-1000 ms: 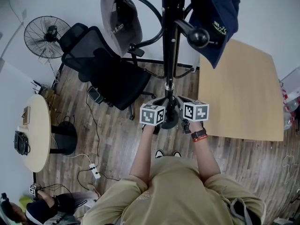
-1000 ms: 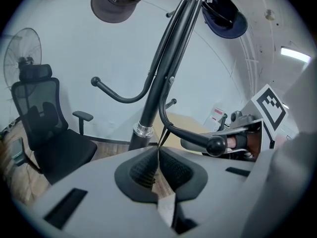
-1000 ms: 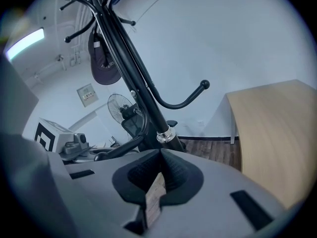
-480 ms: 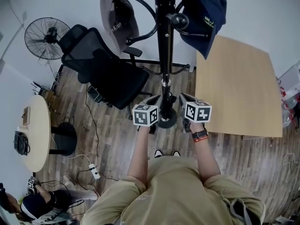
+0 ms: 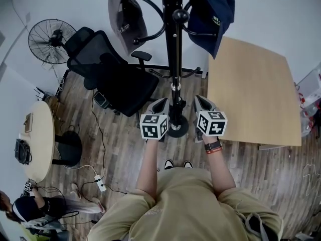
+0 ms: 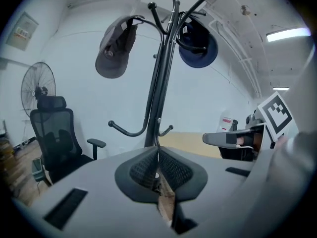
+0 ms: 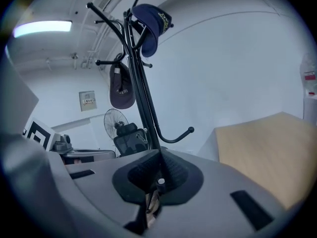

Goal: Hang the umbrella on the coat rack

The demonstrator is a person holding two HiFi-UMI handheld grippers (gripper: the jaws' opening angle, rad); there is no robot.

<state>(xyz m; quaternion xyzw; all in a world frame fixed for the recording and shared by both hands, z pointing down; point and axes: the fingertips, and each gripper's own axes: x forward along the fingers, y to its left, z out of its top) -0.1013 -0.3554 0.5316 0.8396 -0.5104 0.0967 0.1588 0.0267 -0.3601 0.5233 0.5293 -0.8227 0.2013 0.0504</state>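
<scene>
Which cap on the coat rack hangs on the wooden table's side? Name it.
The navy blue cap, on the coat rack's side nearest the table. The grey cap hangs opposite, toward the black office chair.

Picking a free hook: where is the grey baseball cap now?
In the head view, the grey baseball cap hangs left of the black coat rack, above the black office chair.

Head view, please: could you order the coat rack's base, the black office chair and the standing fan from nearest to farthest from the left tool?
1. The coat rack's base, on the floor just right of the left tool.
2. The black office chair, up and to the tool's left.
3. The standing fan, at the far upper left by the wall.
</scene>
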